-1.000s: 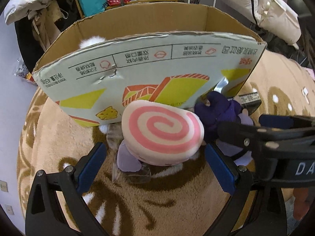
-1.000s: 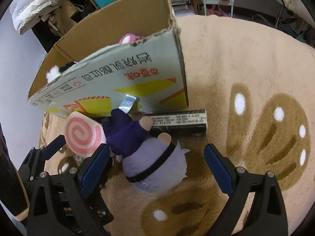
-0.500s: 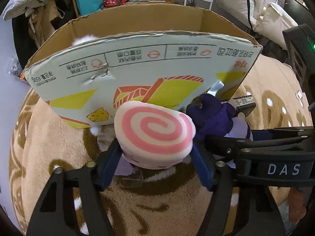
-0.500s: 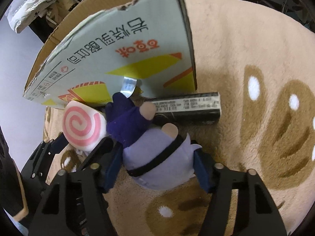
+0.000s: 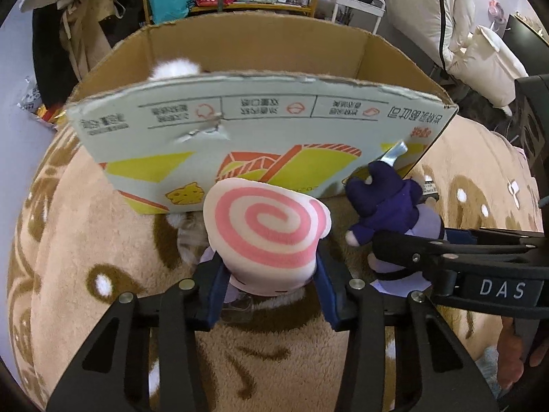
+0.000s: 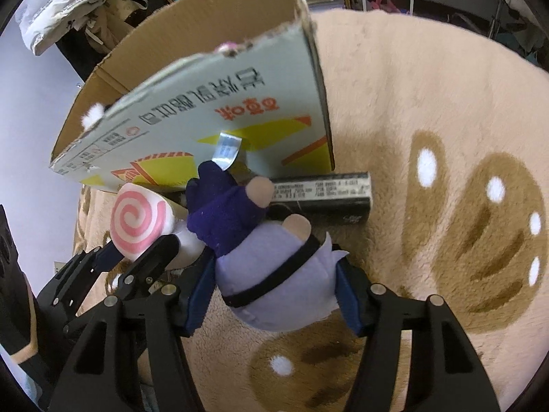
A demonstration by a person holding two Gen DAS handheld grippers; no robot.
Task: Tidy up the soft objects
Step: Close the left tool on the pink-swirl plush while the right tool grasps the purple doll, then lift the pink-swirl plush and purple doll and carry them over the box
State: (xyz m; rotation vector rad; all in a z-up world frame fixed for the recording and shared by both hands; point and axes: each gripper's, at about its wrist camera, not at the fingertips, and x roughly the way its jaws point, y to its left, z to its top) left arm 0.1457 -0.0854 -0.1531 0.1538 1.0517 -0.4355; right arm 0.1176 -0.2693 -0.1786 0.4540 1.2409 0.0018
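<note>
- Two grippers each clamped a toy: the left gripper [image 5: 271,285] on the swirl plush [image 5: 266,226], the right gripper [image 6: 274,295] on the purple doll [image 6: 271,261].
- Both sat on the rug [image 6: 429,103] against the cardboard box [image 5: 260,137], whose opening lay up and ahead.

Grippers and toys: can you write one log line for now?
left gripper: shut on swirl plush | right gripper: shut on purple doll | box: behind

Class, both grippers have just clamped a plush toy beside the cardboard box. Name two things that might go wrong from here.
1. The left gripper grips the pink swirl plush low; it may flop or slip.
2. The box's near wall stands high; the purple plush in the right gripper may catch it.
</note>
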